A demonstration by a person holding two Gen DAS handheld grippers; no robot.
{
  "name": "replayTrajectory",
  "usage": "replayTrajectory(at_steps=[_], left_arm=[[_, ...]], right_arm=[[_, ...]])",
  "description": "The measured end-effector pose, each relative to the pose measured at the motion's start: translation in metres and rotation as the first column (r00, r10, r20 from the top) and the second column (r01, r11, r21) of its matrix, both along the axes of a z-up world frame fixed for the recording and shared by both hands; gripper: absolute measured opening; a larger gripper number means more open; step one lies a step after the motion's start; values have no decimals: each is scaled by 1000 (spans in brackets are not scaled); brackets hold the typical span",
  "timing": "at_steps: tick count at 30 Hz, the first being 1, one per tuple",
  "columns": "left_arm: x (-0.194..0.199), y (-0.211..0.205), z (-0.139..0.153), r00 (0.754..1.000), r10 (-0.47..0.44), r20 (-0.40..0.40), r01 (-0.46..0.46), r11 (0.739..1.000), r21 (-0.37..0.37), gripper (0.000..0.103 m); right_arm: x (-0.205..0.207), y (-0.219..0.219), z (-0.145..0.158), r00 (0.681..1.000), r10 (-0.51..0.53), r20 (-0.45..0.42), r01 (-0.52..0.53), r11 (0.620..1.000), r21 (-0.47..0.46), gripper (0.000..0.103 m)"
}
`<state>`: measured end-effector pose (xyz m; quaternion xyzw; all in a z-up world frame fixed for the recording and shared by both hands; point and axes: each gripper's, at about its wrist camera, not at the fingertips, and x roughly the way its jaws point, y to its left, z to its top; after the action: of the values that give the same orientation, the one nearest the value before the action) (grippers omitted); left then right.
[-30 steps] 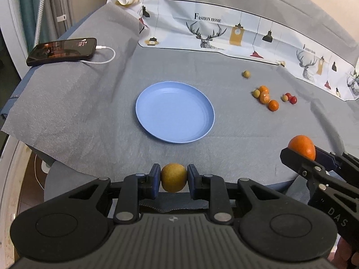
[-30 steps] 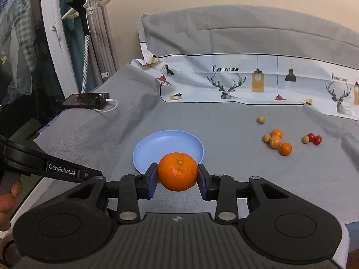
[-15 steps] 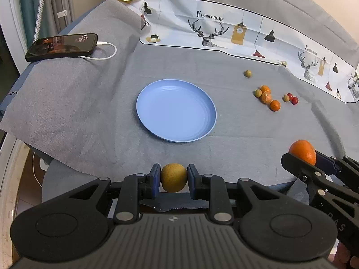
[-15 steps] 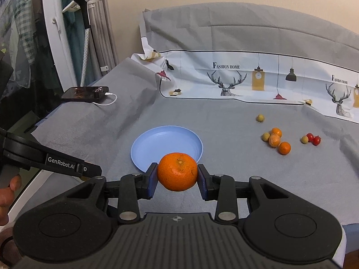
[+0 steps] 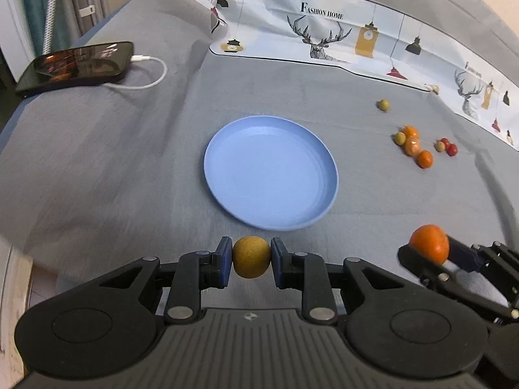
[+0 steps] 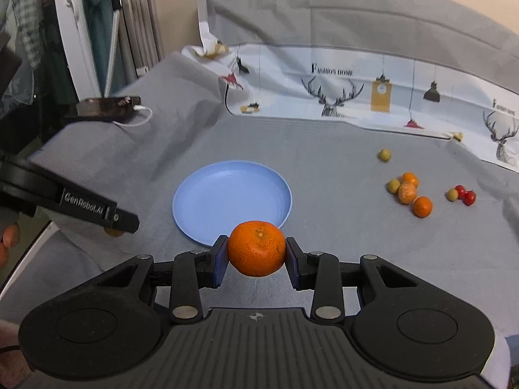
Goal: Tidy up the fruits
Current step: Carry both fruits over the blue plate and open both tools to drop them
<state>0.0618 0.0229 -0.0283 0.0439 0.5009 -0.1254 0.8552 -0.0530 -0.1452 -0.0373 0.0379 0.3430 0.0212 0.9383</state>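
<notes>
Fingers (image 5: 281,267) of the left gripper (image 5: 251,262) clamp a tan round fruit (image 5: 251,261), those of the right gripper (image 6: 256,249) a mandarin (image 6: 256,248), both poised near the empty blue plate (image 5: 227,175), presumably for depositing.

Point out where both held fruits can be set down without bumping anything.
The blue plate is bare. Grey cloth between phone and plate is open. Crowded only at the small fruits on the right.
</notes>
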Motion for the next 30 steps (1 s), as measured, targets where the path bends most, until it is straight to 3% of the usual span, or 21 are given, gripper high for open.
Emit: replayTrajectory(at_steps=[17,19,21,23,25,30], left_arm=[[144,-49,-96,994,-11,-105,22,995,98,28],[151,-51,-100,994,-20,-112,33,993,114,41],[153,-51,-94,995,-17,-96,29,992,122,96],[144,-45,-79,1000,-7,-23,10,995,103,102],[132,-43,-63,999,-34,23,31,993,113,102],[81,-25,-35,998,-32,59,23,989,146,103]], right_arm=[[145,-1,-81,979,67,-191,-61,997,39,38],[156,0,-88,976,78,-203,-71,997,41,40],[163,-1,-89,975,84,-204,-76,996,47,44],[165,-4,-81,983,69,-168,-64,997,37,70],[160,-7,-68,991,53,-126,-52,999,10,84],[118,-13,-39,995,28,-100,-29,1000,-12,96]])
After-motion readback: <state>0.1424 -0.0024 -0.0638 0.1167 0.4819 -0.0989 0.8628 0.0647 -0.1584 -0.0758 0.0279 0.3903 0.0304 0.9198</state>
